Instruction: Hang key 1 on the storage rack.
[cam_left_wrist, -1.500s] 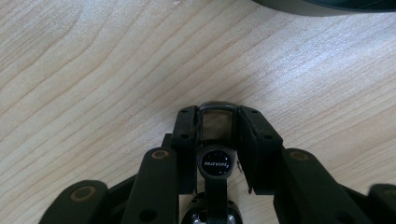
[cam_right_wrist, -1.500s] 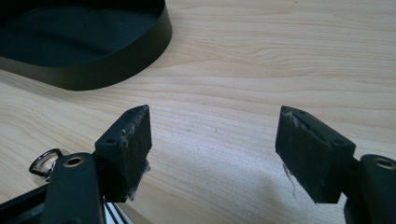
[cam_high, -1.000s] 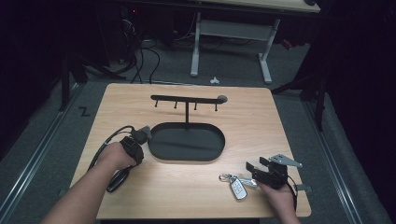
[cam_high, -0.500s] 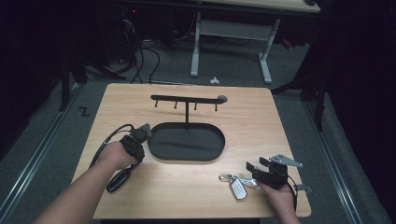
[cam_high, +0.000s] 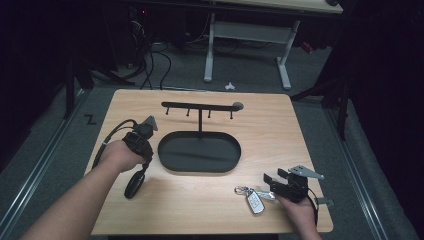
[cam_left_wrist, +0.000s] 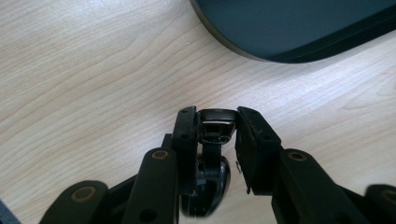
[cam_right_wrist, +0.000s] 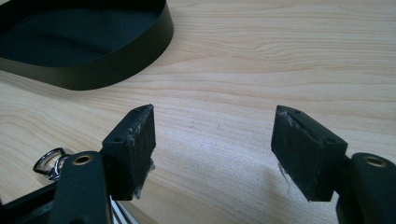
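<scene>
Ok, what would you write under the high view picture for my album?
Two hand-held grippers at a wooden table: left gripper beside a black tray, right gripper open by a key fob.

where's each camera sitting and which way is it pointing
High view: above the person's side, looking forward and down on the table; both forearms, left claw, right claw.
Left gripper view: on the left claw, facing the tabletop, jaws shut on a black object.
Right gripper view: on the right claw, jaws open.
All share the black tray.
</scene>
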